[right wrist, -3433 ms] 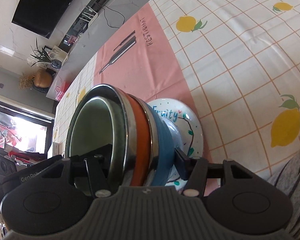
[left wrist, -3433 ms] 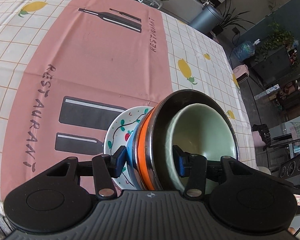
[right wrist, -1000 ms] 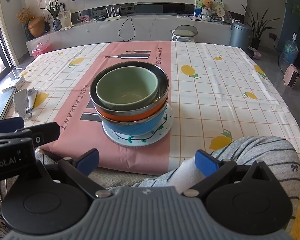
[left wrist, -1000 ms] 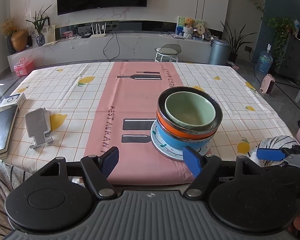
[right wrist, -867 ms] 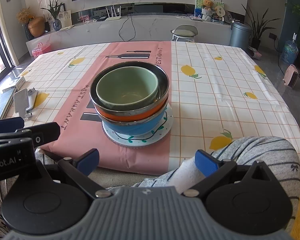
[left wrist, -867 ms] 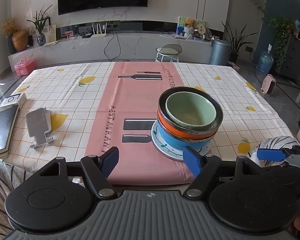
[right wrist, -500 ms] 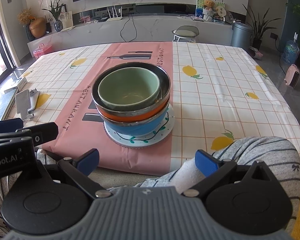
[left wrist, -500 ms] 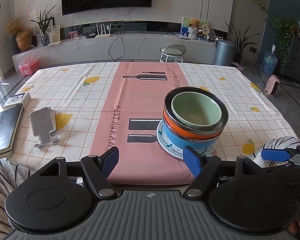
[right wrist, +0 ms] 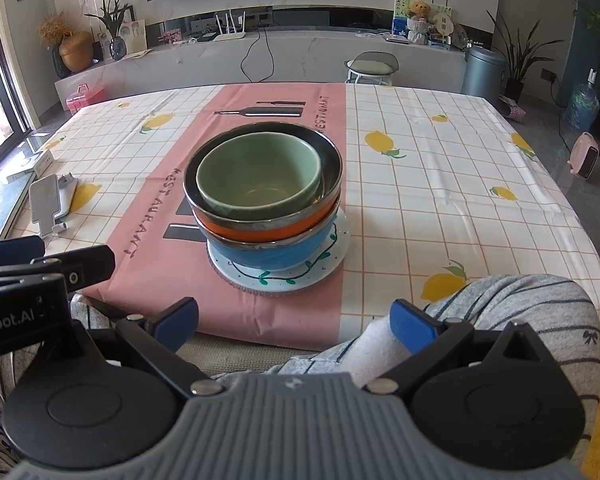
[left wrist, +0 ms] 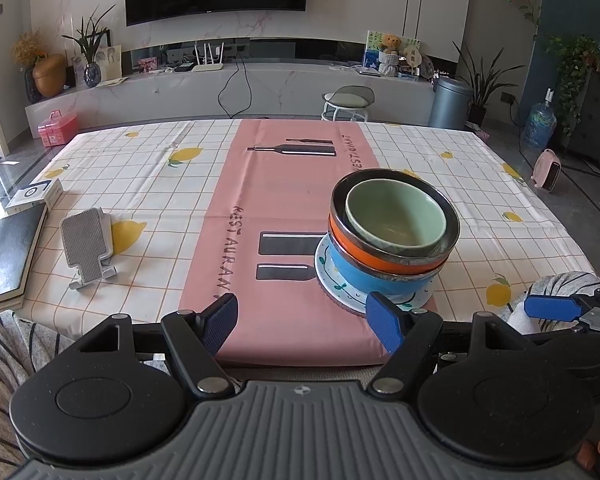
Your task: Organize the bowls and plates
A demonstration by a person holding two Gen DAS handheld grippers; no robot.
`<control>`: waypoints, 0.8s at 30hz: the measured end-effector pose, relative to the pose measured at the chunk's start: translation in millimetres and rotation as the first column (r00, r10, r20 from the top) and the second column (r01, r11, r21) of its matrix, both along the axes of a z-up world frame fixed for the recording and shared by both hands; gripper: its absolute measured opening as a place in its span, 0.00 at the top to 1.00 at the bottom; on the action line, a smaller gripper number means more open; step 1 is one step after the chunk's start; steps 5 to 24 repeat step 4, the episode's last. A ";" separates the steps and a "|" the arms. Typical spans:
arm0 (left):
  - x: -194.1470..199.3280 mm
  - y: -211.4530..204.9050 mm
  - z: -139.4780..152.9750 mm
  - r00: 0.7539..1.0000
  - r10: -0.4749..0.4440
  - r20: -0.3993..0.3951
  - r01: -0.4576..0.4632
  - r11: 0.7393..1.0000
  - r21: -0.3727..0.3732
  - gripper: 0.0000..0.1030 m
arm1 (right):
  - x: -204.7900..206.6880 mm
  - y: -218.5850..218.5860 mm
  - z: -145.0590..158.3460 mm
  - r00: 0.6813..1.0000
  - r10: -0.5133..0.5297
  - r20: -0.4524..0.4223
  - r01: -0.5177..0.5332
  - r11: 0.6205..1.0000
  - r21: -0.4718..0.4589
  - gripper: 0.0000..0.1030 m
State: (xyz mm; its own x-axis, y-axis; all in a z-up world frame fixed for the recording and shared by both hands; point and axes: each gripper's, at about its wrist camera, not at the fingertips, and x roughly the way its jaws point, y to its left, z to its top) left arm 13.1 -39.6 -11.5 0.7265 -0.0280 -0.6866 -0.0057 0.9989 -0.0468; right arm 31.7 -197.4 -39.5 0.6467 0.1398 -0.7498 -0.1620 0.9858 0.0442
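Left wrist view: left gripper [left wrist: 306, 326] low at the near table edge, jaws spread wide, nothing between the blue pads [left wrist: 384, 326]. Ahead and a little to the right, on the pink runner [left wrist: 284, 200] of the lemon-print tablecloth [left wrist: 140, 184], one stack: green bowl [left wrist: 396, 216] nested in a dark steel-rimmed orange bowl [left wrist: 384, 262], that one in a blue bowl [left wrist: 360, 276], all sitting on a white patterned plate [left wrist: 328, 280]. Stack leaning slightly, upright enough, well clear of both grippers. Off to the left on the cloth, a grey phone stand [left wrist: 86, 246], a dark book [left wrist: 6, 252] and a small white box [left wrist: 36, 194] near the table's left edge. Far right, the blue tip of the right gripper [left wrist: 552, 308] poking in over striped grey fabric.

Right wrist view: right gripper [right wrist: 294, 322] likewise held back from the table, jaws wide apart, empty. Same stack straight ahead: green bowl [right wrist: 260, 176] on top, orange bowl [right wrist: 268, 232], blue bowl [right wrist: 276, 254], plate [right wrist: 336, 252] underneath, near the front edge of the runner [right wrist: 236, 296]. Striped grey knee [right wrist: 540, 308] under the right finger. Left gripper body [right wrist: 28, 300] at the left margin, close beside but not touching.
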 end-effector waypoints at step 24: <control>-1.3 1.1 0.4 1.000 -0.005 -0.001 0.005 1.000 -0.007 0.17 | -0.9 1.7 -0.1 1.000 0.007 0.001 -0.007 1.000 0.002 0.03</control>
